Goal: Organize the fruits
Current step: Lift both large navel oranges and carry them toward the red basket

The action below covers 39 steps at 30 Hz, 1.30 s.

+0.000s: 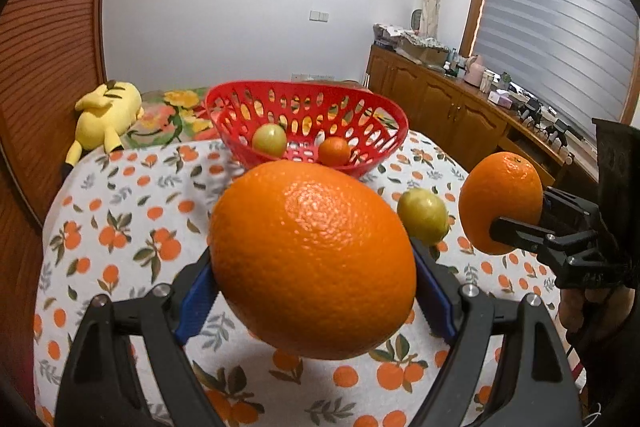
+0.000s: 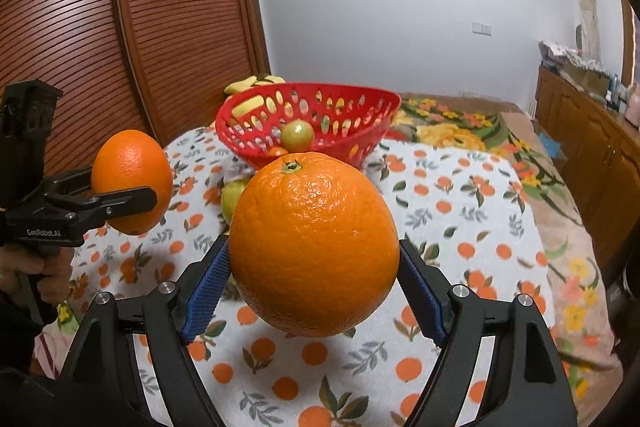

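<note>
2 oranges clamped aloft: left gripper holds long axis crosswise; right gripper holds stem-up orange; "GenRobot.AI" legible.

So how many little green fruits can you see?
2. One green fruit sits inside the red basket, beside a small orange. The other green fruit lies on the tablecloth between the two held oranges. More may hide behind these.
</note>
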Available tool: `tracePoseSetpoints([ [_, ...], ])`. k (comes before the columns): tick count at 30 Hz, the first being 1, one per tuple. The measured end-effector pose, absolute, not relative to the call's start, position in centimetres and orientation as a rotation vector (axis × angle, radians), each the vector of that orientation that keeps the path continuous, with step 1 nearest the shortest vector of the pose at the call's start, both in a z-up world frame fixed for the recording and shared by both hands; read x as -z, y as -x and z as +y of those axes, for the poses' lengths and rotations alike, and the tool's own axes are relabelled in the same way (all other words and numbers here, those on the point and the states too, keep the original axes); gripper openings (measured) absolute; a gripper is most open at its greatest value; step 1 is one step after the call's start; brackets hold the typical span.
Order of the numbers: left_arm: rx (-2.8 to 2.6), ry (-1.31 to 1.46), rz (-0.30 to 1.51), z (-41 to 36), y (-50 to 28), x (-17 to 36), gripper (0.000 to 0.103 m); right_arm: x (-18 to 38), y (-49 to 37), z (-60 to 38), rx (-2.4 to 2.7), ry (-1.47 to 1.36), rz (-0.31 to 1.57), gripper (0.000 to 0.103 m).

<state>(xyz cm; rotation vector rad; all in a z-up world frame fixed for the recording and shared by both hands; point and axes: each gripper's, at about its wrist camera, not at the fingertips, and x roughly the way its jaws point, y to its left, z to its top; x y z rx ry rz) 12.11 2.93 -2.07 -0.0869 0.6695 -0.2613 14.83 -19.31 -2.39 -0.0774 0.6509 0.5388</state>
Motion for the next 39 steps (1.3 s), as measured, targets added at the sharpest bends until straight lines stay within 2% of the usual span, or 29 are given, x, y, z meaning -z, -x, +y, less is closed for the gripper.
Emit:
tracePoseSetpoints([
  [20,0.267,0.066,0.617,2.9,-13.6,-0.2,0.086,-0.8,-17.8,-17.2,-0.582,0.121,0.622,0.083],
  [39,0.236,0.067,0.619,4.2,-18.5,-0.7,0.086,-0.7,-27.4,-12.9,-0.642,0.236,0.681,0.083],
])
